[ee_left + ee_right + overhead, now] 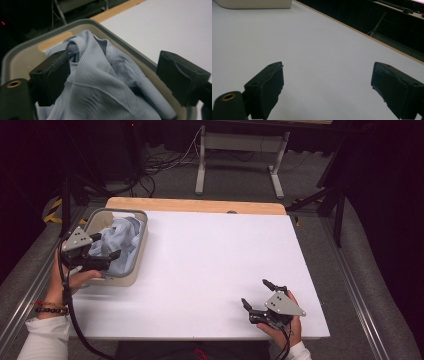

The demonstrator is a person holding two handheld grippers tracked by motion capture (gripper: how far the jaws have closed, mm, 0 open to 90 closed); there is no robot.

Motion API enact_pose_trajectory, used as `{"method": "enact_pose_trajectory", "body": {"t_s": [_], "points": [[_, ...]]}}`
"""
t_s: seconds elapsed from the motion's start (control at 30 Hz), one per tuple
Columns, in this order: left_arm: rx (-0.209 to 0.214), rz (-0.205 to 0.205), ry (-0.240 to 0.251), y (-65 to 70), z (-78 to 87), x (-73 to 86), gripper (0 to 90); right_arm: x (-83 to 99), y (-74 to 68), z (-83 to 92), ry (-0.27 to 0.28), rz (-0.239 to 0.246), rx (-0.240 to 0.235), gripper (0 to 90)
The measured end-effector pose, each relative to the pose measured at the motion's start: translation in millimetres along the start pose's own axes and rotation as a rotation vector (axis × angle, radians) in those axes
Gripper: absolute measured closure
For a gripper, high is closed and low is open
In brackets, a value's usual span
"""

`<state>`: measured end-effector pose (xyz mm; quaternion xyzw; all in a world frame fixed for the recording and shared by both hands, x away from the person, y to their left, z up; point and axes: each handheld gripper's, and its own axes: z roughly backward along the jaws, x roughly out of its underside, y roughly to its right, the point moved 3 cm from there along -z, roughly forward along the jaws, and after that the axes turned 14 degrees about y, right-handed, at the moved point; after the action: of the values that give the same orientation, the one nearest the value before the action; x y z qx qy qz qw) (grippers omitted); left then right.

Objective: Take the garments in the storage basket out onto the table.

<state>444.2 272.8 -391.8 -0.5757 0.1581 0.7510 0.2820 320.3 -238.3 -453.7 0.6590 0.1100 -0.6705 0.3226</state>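
A crumpled light-blue ribbed garment (122, 240) (100, 82) fills a beige bin with a grey rim (141, 227) (82, 23) at the table's left side. My left gripper (106, 246) (112, 75) hangs open just above the bin, one jaw on each side of a raised fold of the cloth. Whether the jaws touch the fabric I cannot tell. My right gripper (256, 295) (327, 87) is open near the table's front right, jaws wide apart over bare white tabletop with nothing between them.
The white tabletop (215, 265) has a wooden strip (195, 205) along its far edge. A beige bin corner (254, 3) shows at the top left of the right gripper view. Beyond the table stand a metal frame (240, 155) and cables on the floor.
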Motion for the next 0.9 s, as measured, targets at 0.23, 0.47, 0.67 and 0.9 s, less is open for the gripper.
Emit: {"method": "enact_pose_trajectory", "body": {"t_s": [0.23, 0.47, 0.67, 0.9], "points": [[-0.06, -0.004, -0.176, -8.7, -19.2, 4.1, 25.8, 2.3, 0.1, -0.6, -0.014, 0.003, -0.005, 12.1], [-0.038, -0.032, -0.255, -7.3, -34.9, 3.2, 45.3, 4.3, 2.4, -2.0, -0.025, -0.012, 0.002, 12.7], [-0.026, -0.048, -0.253, -4.8, -37.1, 2.5, 73.8, 4.8, 1.8, -1.4, -0.03, -0.002, 0.003, 13.0], [-0.02, -0.046, -0.237, -5.3, -33.9, 3.1, 83.9, 3.8, 4.0, 1.5, -0.024, 0.0, 0.014, 13.3]]}}
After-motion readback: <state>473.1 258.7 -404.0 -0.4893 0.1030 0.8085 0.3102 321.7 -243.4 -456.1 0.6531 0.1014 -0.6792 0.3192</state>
